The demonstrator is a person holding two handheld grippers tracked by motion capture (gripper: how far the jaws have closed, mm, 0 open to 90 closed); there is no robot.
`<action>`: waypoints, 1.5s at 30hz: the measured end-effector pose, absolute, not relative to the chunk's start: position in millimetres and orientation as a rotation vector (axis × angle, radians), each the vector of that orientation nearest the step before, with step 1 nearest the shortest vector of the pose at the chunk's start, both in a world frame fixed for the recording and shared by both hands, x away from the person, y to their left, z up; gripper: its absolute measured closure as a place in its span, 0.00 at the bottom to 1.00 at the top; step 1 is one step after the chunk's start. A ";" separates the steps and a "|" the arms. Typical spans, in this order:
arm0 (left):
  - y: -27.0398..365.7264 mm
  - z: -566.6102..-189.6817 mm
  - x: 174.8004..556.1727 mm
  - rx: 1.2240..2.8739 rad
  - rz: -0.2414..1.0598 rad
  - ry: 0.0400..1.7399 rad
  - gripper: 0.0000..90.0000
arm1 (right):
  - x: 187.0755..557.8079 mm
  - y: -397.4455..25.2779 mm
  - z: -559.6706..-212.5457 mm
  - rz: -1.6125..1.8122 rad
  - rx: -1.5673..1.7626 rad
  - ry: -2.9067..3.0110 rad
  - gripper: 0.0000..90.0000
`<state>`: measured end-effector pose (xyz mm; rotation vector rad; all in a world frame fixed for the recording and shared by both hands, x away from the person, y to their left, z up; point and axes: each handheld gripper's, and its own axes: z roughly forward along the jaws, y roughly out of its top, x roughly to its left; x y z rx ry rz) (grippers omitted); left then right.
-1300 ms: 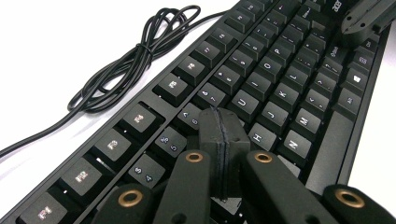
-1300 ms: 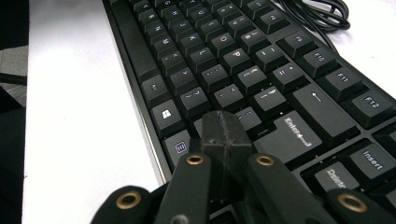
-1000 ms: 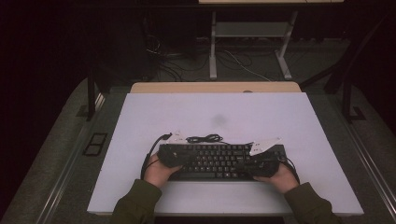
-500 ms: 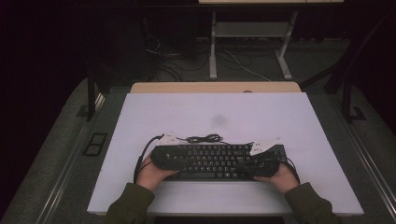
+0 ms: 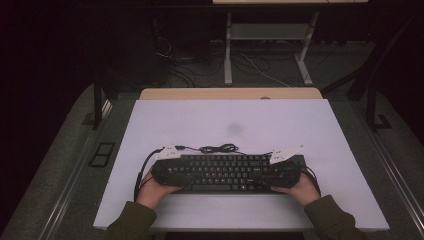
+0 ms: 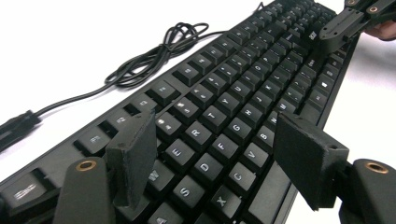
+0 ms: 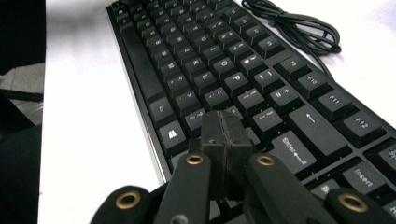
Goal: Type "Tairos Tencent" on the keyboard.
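Observation:
A black keyboard (image 5: 227,172) lies across the near half of the white table (image 5: 225,120), its coiled cable (image 5: 220,148) just behind it. My left gripper (image 5: 162,170) is at the keyboard's left end. In the left gripper view it (image 6: 219,149) stands open low over the letter keys, its jaws astride the keyboard (image 6: 224,107) with the cable (image 6: 154,51) beyond. My right gripper (image 5: 285,172) is at the right end. In the right gripper view it (image 7: 226,135) is shut, pads together with nothing between them, tip just above the keys (image 7: 219,70) near the Enter key.
A wooden desk edge (image 5: 230,93) runs behind the white table. Beyond it are metal desk legs (image 5: 228,50) and loose floor cables (image 5: 260,65). The table's far half is bare white with a faint grey smudge (image 5: 234,129). Dark floor flanks both sides.
My left hand has slid a little outward toward the keyboard's left end. The keyboard and the right hand have barely moved.

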<state>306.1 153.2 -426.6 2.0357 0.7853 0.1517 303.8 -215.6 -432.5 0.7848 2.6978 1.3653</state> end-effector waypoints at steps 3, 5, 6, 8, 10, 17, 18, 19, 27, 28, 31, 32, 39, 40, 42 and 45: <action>156.1 -426.1 306.5 2.033 0.168 0.788 0.35 | 305.2 -214.7 -432.2 1.393 0.802 2.686 0.91; 157.1 -426.4 306.4 2.032 0.178 0.793 0.38 | 306.4 -213.6 -432.1 1.404 0.811 2.676 0.85; 157.7 -426.6 306.6 2.028 0.172 0.794 0.41 | 306.9 -212.9 -432.2 1.412 0.816 2.674 0.81; 158.5 -427.2 307.4 2.037 0.180 0.793 0.46 | 308.2 -211.0 -432.3 1.428 0.827 2.664 0.76; 159.0 -428.6 308.8 2.040 0.176 0.797 0.51 | 309.3 -209.1 -432.1 1.437 0.835 2.664 0.71; 158.4 -428.6 308.9 2.054 0.200 0.802 0.69 | 314.7 -201.1 -431.6 1.470 0.859 2.646 0.56; 158.7 -428.8 309.2 2.058 0.203 0.802 0.72 | 315.9 -200.0 -431.8 1.477 0.858 2.645 0.53; 158.8 -429.3 309.7 2.059 0.206 0.803 0.75 | 316.7 -198.9 -431.8 1.477 0.866 2.648 0.51; 157.6 -430.5 311.4 2.074 0.210 0.809 0.96 | 323.9 -191.8 -431.4 1.503 0.895 2.625 0.39; 157.5 -430.7 311.6 2.074 0.210 0.808 0.98 | 324.6 -191.0 -431.0 1.507 0.906 2.619 0.38; 156.5 -431.3 312.5 2.086 0.214 0.806 0.99 | 326.7 -188.9 -430.8 1.517 0.900 2.610 0.36; 156.2 -431.5 312.7 2.084 0.211 0.809 0.99 | 326.9 -187.9 -430.8 1.521 0.910 2.607 0.36; 153.7 -432.7 315.6 2.080 0.208 0.814 0.99 | 332.2 -181.2 -431.1 1.532 0.909 2.595 0.33; 153.1 -432.9 316.0 2.084 0.205 0.812 0.99 | 333.0 -180.3 -431.2 1.533 0.900 2.594 0.33; 152.0 -433.4 316.8 2.091 0.207 0.806 0.99 | 333.9 -178.1 -431.0 1.535 0.898 2.595 0.33; 150.3 -433.8 318.1 2.103 0.215 0.803 0.99 | 335.1 -174.5 -430.7 1.539 0.896 2.593 0.33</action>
